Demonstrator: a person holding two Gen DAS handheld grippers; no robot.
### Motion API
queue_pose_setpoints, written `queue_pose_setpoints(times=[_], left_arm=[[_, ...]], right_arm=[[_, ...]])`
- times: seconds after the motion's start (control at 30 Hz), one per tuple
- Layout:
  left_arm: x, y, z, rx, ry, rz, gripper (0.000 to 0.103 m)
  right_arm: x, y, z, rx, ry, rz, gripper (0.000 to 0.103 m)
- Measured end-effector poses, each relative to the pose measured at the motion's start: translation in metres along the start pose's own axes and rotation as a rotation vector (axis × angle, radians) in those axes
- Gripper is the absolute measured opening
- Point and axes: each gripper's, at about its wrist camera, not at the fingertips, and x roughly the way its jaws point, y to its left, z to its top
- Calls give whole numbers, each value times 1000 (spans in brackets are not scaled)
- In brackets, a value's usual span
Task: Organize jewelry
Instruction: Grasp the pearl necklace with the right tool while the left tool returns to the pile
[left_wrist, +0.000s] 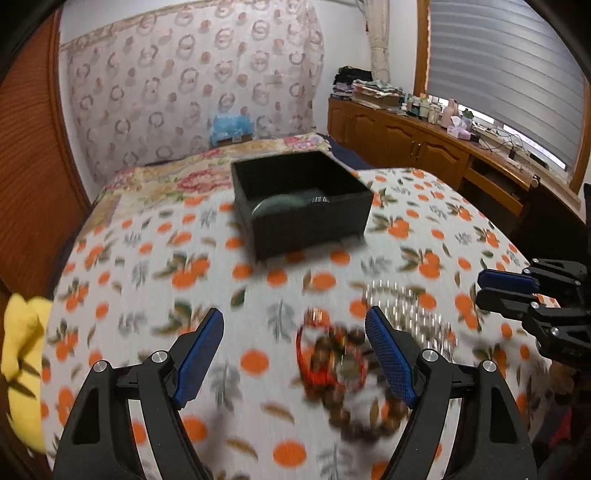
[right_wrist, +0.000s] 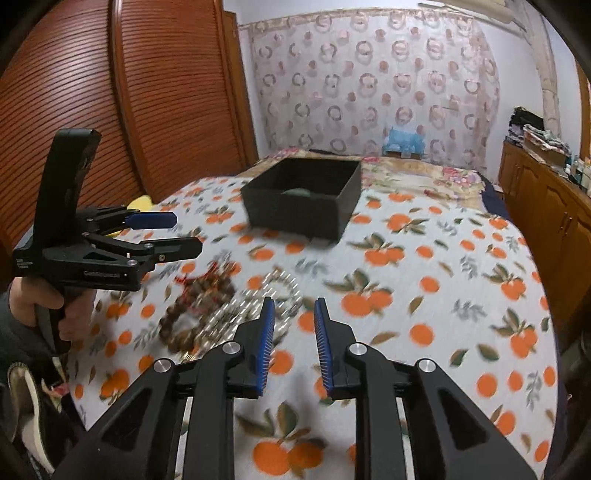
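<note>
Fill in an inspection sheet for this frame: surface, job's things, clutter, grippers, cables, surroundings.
Surface: orange-print cloth covering the work area.
Job's things: open black box with a greenish item inside; brown bead bracelet, red cord piece and silver chain lie loose on the cloth, blurred.
Clutter: yellow cloth at the edge.
Grippers: left gripper wide open above the beads; right gripper open, holding nothing.
Cables: wires on the window counter.
Surroundings: floral bedspread, patterned curtain, wooden louvred doors.

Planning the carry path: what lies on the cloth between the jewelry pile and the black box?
Nothing: in both wrist views the orange-print cloth is bare between the wooden bead bracelet, the silver chain and the black box.
</note>
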Motion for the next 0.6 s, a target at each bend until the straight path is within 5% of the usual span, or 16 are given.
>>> queue_pose_setpoints(times=[0.6], left_arm=[[-12, 19, -50, -78, 9, 9, 76]], right_arm=[[50, 24, 12, -84, 109, 28, 25]])
